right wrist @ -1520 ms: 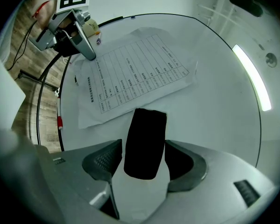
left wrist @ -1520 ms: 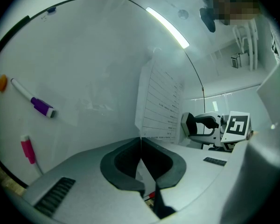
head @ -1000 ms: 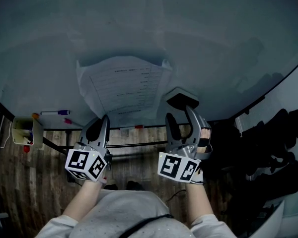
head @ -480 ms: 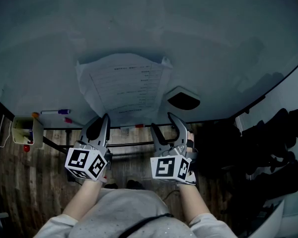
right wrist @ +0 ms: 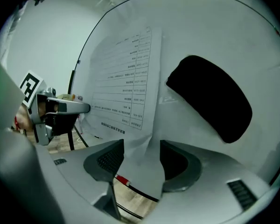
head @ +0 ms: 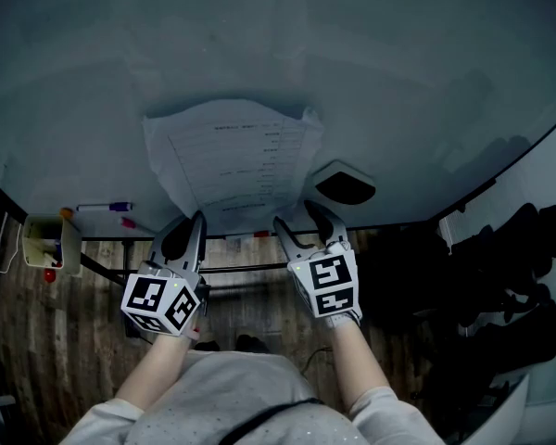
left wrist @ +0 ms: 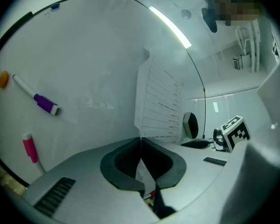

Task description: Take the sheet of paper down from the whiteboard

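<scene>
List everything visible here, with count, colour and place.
whiteboard: one, white, behind everything
sheet of paper: one, white, printed, centre of whiteboard
eraser: one, black, on whiteboard right of paper
purple-capped marker: one, white body, whiteboard's left
pink marker: one, below the purple-capped one
floor: wood-patterned, beneath the whiteboard
left gripper: one, grey, shut on paper's lower edge
right gripper: one, grey, open, paper's lower corner between jaws

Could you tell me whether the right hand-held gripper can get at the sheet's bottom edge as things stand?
Probably yes: a lower corner of the sheet hangs between the open jaws of the right hand-held gripper, and the black eraser sits off to one side, clear of them.
</scene>
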